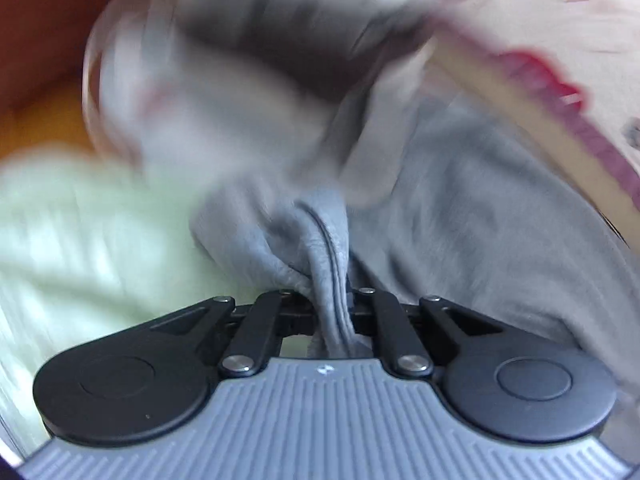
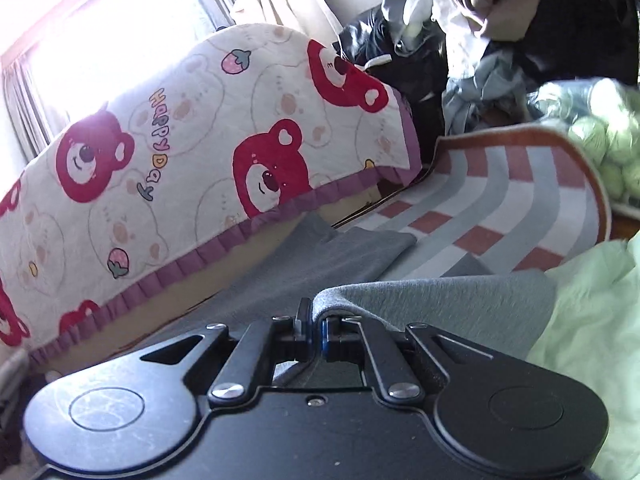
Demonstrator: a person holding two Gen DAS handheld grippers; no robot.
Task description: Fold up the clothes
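2 grippers are seen, 1 in each wrist view. The left gripper (image 1: 334,308) has its jaws closed on a bunched fold of 1 grey garment (image 1: 460,216), a seamed edge of which is drawn down between them. Most of this view is smeared by blur, so the upper part of the garment cannot be made out clearly. A pale green cloth (image 1: 80,232) lies at the left of the garment.

The right gripper (image 2: 316,328) has its jaws closed on a flat edge of the grey garment (image 2: 440,300), which is draped over the right jaw. The rest of the garment is spread beside a bear-print cover (image 2: 180,152), on which at least 4 red bear faces can be counted. 1 striped mat (image 2: 512,200) lies past the garment. The green cloth (image 2: 592,320) touches the garment at the right. 1 heap of mixed clothes (image 2: 460,40) is piled behind.
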